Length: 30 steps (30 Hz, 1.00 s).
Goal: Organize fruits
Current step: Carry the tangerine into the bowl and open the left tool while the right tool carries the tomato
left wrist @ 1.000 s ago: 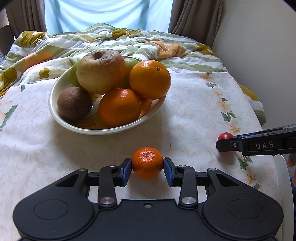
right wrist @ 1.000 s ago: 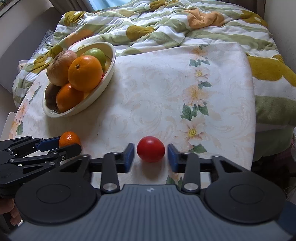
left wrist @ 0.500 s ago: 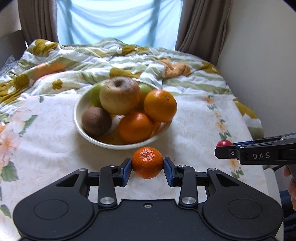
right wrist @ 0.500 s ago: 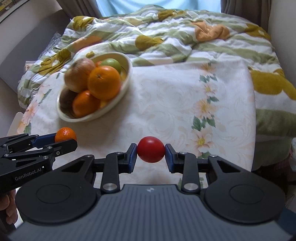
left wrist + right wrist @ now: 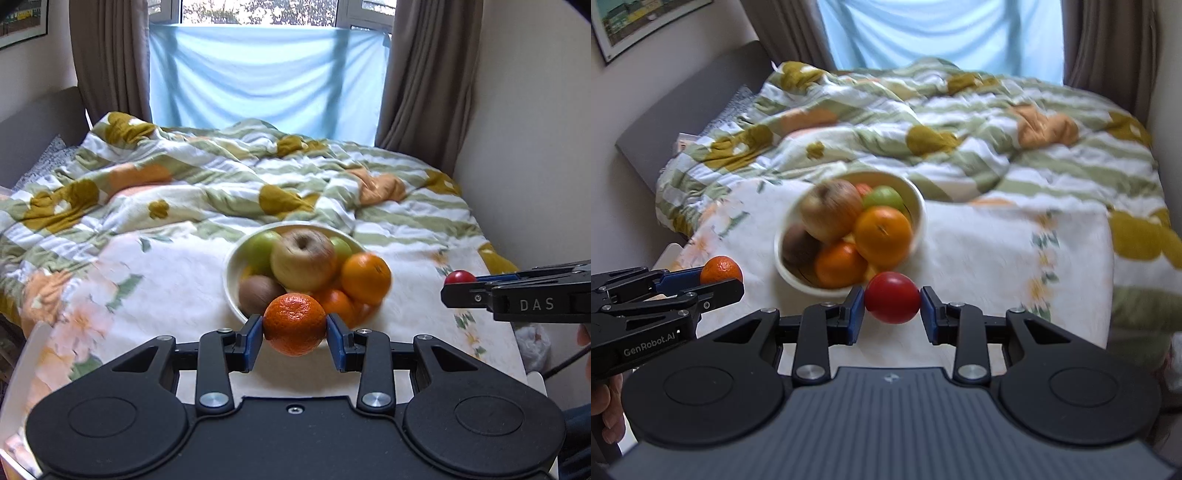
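Note:
A small mandarin point(image 5: 294, 323) is clamped between the blue pads of my left gripper point(image 5: 294, 338), held in the air just short of the white bowl point(image 5: 229, 274). The bowl holds a brownish apple point(image 5: 303, 263), green apples, oranges point(image 5: 365, 277) and a kiwi point(image 5: 258, 293). My right gripper point(image 5: 892, 312) is shut on a red tomato point(image 5: 892, 302), lifted near the bowl's point(image 5: 917, 206) front rim. In the right wrist view the left gripper point(image 5: 718, 282) shows at far left with the mandarin point(image 5: 720, 269). The right gripper point(image 5: 456, 284) and tomato point(image 5: 458, 276) appear at the right edge of the left wrist view.
The bowl stands on a floral white cloth point(image 5: 166, 280) over a small table. Behind lies a bed with a rumpled green and yellow quilt point(image 5: 229, 181). Curtains point(image 5: 424, 74) and a window close the far side; a wall point(image 5: 535, 147) runs along the right.
Both grippers have risen off the cloth with their fruit and tilted up, so the window and curtains now show. The right gripper closed onto the tomato. The bowl looks smaller and farther.

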Tool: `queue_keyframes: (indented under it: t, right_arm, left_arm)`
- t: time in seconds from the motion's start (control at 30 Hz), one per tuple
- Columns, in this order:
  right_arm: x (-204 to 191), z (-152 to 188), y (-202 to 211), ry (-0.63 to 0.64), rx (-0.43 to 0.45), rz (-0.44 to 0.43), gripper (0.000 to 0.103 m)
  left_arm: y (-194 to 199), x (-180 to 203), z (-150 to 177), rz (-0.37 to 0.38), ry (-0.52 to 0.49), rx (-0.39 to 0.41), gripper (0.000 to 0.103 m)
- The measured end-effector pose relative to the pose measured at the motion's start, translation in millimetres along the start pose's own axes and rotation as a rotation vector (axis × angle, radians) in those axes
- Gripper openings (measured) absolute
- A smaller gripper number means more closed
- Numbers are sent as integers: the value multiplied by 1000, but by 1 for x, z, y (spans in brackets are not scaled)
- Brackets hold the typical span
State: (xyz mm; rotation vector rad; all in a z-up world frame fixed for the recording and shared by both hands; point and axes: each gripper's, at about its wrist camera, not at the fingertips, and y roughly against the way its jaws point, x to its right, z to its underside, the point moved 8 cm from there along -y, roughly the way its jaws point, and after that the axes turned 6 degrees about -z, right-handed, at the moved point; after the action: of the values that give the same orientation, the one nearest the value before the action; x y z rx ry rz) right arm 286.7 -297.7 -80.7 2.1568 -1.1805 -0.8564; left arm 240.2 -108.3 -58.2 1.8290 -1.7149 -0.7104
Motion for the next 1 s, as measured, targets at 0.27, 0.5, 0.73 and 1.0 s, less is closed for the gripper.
queue_keyframes:
  t: [0.27,0.5,0.73,1.0]
  right_arm:
    - [-31,-43,-2,47,56,32,48]
    - [-48,-83,-21,34,93,84,48]
    - [-48,-106,-62,-1,82,125,48]
    - [-36,-113,-104,-64,54,163,48]
  left_arm:
    - [-17,-33,-36,51,-13,7,41]
    - [-55,-53,-57,120,-60,-23,41]
    - [-104,-61,-66,179,-107,-73,41]
    - [-154,-59,-59,232,-142,-156,41]
